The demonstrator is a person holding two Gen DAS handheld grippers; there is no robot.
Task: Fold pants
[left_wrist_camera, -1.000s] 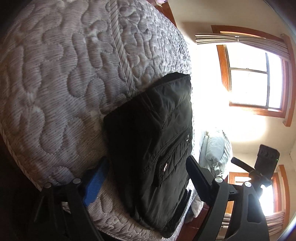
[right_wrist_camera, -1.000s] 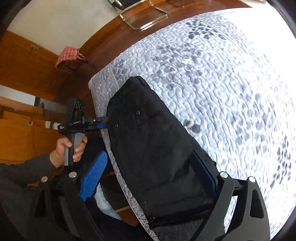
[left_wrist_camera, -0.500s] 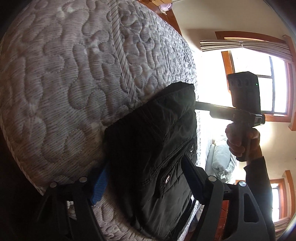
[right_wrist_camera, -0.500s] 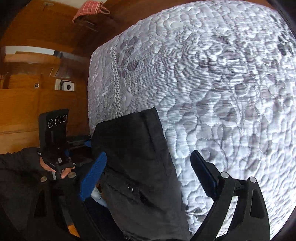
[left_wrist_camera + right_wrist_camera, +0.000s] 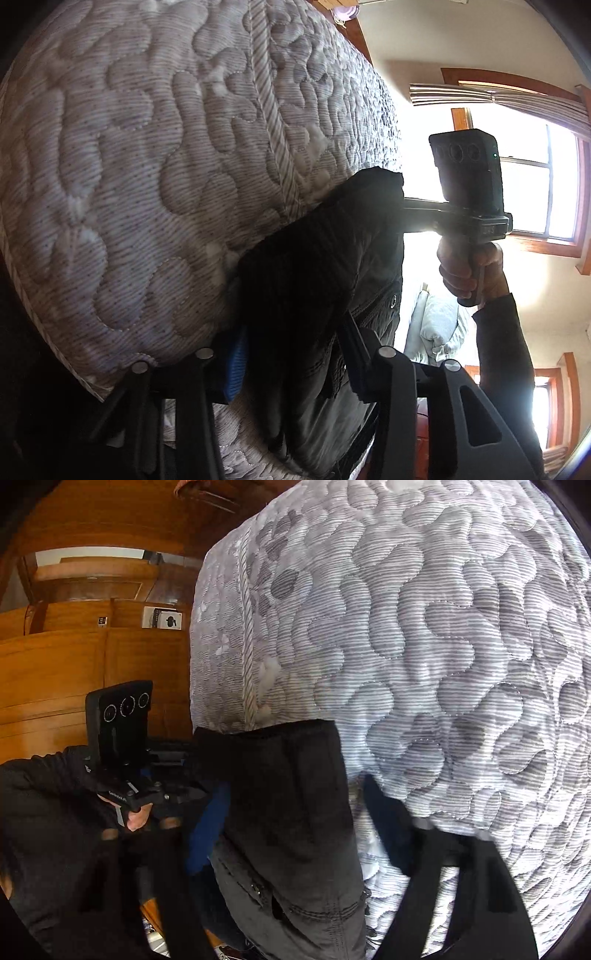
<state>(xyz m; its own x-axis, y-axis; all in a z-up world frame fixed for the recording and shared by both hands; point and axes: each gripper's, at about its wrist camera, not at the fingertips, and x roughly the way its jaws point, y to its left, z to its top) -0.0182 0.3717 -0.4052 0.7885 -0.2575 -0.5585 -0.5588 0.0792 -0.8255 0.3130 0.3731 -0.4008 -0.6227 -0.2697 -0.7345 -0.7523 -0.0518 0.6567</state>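
Observation:
Black pants point(image 5: 325, 266) lie folded along the edge of a quilted grey mattress point(image 5: 147, 166). My left gripper point(image 5: 291, 325) straddles their near end. Its jaws are closing, and the cloth bunches up between the blue pad point(image 5: 236, 358) and the black finger. In the right wrist view my right gripper point(image 5: 295, 786) straddles the other end of the pants point(image 5: 288, 794). Its jaws are closing too. Its blue pad point(image 5: 207, 830) is at the cloth, while a sliver of mattress point(image 5: 443, 627) shows beside the blurred far finger. Each view shows the opposite gripper's body in a hand.
The mattress edge drops off just beside the pants. Bright windows point(image 5: 535, 184) and pale bedding point(image 5: 436, 325) lie past the bed in the left wrist view. Wooden panelling point(image 5: 74, 657) stands past the bed's corner. A dark sleeve point(image 5: 506, 350) reaches in from the right.
My right gripper swung down close onto the pants' end at the mattress edge. Both pairs of jaws narrowed around the cloth, which has bunched up in the left gripper.

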